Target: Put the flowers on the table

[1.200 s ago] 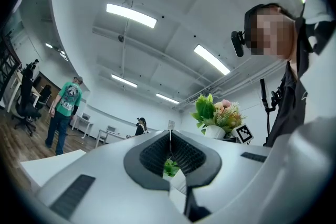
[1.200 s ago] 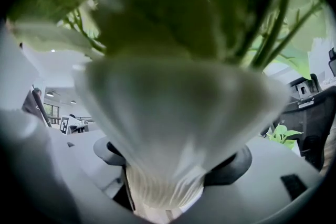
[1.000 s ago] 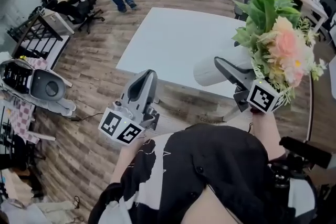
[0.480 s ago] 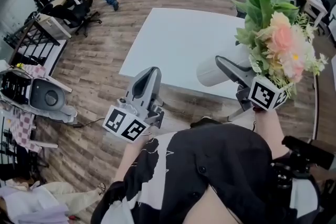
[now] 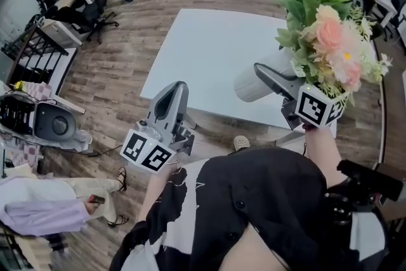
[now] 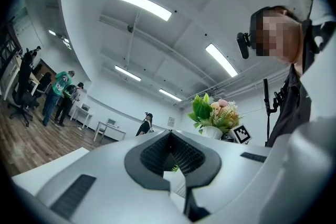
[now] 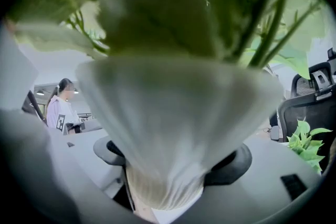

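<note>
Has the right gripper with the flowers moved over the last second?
Yes, slightly. Judged against the near edge of the white table, the right gripper and the flowers have shifted forward, farther over the tabletop.

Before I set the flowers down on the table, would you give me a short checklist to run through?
1. Right tool grips the vase: ok, jaws closed on its narrow base.
2. Flowers seated in the vase: ok.
3. Table bare where the vase would land: ok, the white top shows nothing on it.
4. Left tool out of the way: ok, shut, empty, well apart from the vase on its left.
5. Vase upright: cannot tell, the wide-angle views distort it.
6. Vase height above the table: cannot tell.
</note>
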Demonstrator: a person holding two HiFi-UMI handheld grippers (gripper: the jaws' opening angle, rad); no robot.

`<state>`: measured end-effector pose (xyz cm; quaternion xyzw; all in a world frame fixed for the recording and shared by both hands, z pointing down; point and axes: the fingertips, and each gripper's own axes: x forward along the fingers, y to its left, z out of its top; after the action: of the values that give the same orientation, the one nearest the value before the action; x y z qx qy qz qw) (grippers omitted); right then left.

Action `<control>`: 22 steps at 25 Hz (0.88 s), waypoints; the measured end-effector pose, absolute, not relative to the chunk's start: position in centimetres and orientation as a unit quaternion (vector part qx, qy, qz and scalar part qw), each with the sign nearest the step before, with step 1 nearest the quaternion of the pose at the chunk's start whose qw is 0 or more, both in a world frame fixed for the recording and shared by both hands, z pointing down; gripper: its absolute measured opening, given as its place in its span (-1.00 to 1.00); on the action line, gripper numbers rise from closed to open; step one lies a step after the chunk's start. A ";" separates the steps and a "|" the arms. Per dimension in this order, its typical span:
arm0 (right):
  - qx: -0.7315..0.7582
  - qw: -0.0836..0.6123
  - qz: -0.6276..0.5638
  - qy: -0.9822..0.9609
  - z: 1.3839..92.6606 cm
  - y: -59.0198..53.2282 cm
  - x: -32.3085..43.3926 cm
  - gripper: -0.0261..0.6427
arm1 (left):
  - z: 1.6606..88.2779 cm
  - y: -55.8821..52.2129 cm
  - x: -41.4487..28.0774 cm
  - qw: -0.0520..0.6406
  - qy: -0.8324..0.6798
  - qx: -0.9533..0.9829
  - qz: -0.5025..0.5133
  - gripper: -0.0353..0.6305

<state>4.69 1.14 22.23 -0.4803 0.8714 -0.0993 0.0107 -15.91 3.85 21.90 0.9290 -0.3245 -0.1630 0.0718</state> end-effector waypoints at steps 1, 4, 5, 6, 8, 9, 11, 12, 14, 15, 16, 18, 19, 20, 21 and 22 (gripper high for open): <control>-0.479 0.010 -0.098 0.872 22.1 0.3 4.9 0.31 | 21.7 2.9 -15.6 0.067 -0.327 0.929 -0.159 -0.86; -0.479 0.005 -0.098 0.873 21.7 -1.8 5.8 0.31 | 21.4 0.9 -14.7 0.059 -0.332 0.929 -0.150 -0.86; -0.478 0.005 -0.099 0.873 21.6 -2.6 6.1 0.31 | 21.3 0.3 -14.4 0.061 -0.330 0.930 -0.149 -0.86; -0.478 0.005 -0.100 0.873 21.4 -3.4 6.3 0.31 | 21.2 -0.3 -14.1 0.064 -0.328 0.931 -0.147 -0.86; -0.477 0.005 -0.101 0.873 21.1 -5.1 6.5 0.31 | 21.2 -1.7 -14.0 0.072 -0.327 0.931 -0.144 -0.86; -0.477 0.003 -0.101 0.873 21.1 -5.9 6.5 0.31 | 21.3 -2.4 -14.1 0.077 -0.327 0.931 -0.145 -0.86; -0.477 -0.004 -0.100 0.873 21.3 -7.2 6.7 0.31 | 21.5 -3.6 -14.0 0.087 -0.326 0.929 -0.150 -0.86; -0.477 -0.007 -0.100 0.873 21.5 -7.7 6.9 0.31 | 21.6 -4.2 -13.7 0.091 -0.325 0.929 -0.151 -0.86; -0.478 -0.012 -0.101 0.872 21.9 -9.3 7.6 0.31 | 21.9 -5.8 -12.9 0.097 -0.323 0.929 -0.149 -0.86; -0.479 -0.014 -0.103 0.872 22.0 -10.4 7.9 0.31 | 22.0 -6.9 -12.5 0.101 -0.322 0.930 -0.148 -0.86; -0.478 -0.014 -0.108 0.871 22.1 -11.8 8.2 0.31 | 22.1 -8.3 -12.0 0.107 -0.322 0.929 -0.146 -0.86; -0.475 -0.011 -0.122 0.872 22.2 -14.3 8.9 0.31 | 22.5 -11.0 -11.1 0.121 -0.320 0.929 -0.140 -0.86; -0.472 -0.008 -0.130 0.872 22.5 -15.3 9.2 0.31 | 22.9 -12.1 -10.5 0.127 -0.320 0.929 -0.137 -0.86; -0.471 -0.005 -0.137 0.872 22.8 -16.0 9.7 0.31 | 23.4 -13.0 -9.9 0.133 -0.321 0.928 -0.133 -0.86; -0.470 -0.004 -0.142 0.871 23.2 -16.5 10.2 0.31 | 23.9 -13.7 -9.3 0.138 -0.321 0.928 -0.129 -0.86; -0.470 -0.005 -0.145 0.871 23.5 -16.9 10.7 0.31 | 24.2 -14.2 -8.7 0.143 -0.319 0.928 -0.125 -0.86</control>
<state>10.66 -16.91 23.47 -0.4700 0.8706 -0.1454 -0.0055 -8.68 -14.19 24.18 0.9284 -0.3192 -0.1254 0.1432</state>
